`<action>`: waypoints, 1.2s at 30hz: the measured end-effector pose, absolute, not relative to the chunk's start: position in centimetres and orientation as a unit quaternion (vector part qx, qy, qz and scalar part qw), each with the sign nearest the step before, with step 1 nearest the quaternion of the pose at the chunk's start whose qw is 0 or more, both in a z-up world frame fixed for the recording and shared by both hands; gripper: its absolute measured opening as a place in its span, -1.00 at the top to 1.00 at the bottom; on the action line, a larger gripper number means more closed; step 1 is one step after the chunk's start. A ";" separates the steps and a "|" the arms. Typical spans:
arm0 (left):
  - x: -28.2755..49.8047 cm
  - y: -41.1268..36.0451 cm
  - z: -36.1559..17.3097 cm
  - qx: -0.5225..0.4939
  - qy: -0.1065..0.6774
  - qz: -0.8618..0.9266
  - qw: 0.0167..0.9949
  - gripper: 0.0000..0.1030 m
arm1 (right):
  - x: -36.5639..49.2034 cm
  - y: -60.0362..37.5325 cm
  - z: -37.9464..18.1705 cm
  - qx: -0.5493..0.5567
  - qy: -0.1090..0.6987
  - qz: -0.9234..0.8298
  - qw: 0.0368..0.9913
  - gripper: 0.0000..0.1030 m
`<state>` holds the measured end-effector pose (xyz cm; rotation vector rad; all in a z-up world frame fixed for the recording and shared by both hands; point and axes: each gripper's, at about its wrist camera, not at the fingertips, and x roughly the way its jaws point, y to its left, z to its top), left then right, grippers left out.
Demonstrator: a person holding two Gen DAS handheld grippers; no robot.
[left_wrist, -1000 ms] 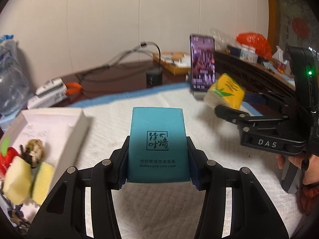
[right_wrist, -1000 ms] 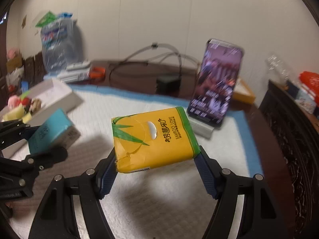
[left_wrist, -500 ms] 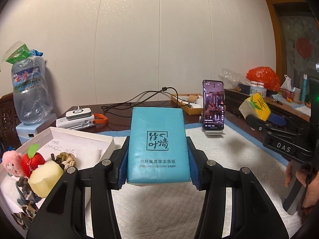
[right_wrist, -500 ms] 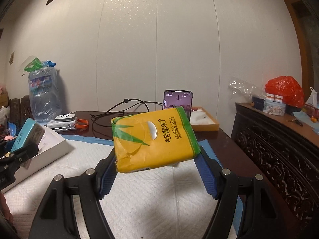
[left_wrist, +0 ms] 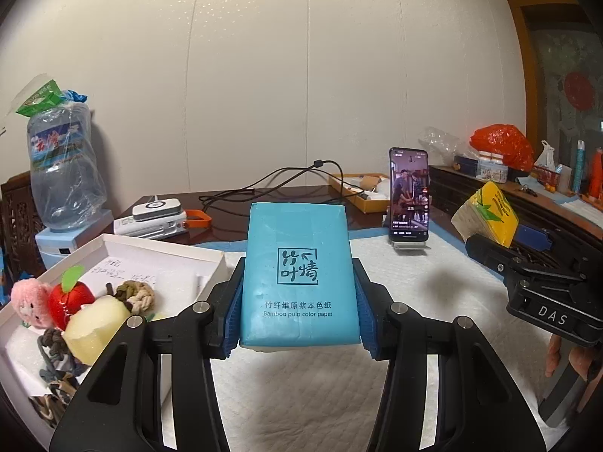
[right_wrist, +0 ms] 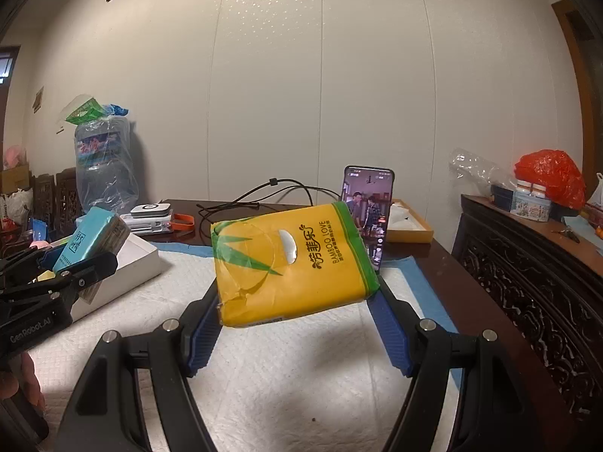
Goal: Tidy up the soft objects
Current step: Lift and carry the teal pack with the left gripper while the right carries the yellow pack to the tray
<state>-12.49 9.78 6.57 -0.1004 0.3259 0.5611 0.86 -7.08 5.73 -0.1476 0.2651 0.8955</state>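
Observation:
My left gripper [left_wrist: 297, 327] is shut on a blue tissue pack [left_wrist: 299, 271], held upright above the white mat [left_wrist: 309, 388]. My right gripper [right_wrist: 297, 320] is shut on a yellow and green tissue pack [right_wrist: 290, 263], tilted, also in the air over the mat. Each gripper shows in the other's view: the yellow pack [left_wrist: 486, 213] at right, the blue pack [right_wrist: 86, 241] at left. A white box [left_wrist: 158, 252] at left holds a pink plush [left_wrist: 28, 301], a red plush apple [left_wrist: 69, 297], a yellow sponge [left_wrist: 96, 324] and a knotted rope toy [left_wrist: 135, 293].
A phone [left_wrist: 409, 199] plays video on a stand at the mat's far edge, with a black cable [left_wrist: 271, 184] behind it. A water jug [left_wrist: 62, 165] stands at far left. A carved dark cabinet [right_wrist: 527, 263] with a red bag [right_wrist: 550, 177] borders the right side.
Both grippers have tipped upward and risen a little with their packs. The views now show more wall, and the white box with its toys has come further into the left wrist view.

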 end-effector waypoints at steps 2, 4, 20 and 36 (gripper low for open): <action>-13.1 9.7 6.6 -0.044 0.162 0.278 0.946 0.03 | 0.8 -6.9 5.7 -0.068 0.135 0.436 0.887 -0.42; -13.8 9.6 6.6 -0.041 0.162 0.281 0.945 0.03 | 0.5 -6.7 5.6 -0.066 0.140 0.442 0.884 -0.42; -19.7 10.9 6.6 -0.067 0.144 0.321 0.934 0.03 | -4.6 -2.4 5.6 -0.118 0.129 0.503 0.847 -0.42; -24.0 13.3 7.5 -0.096 0.129 0.355 0.921 0.03 | -7.1 0.4 5.6 -0.123 0.146 0.539 0.820 -0.42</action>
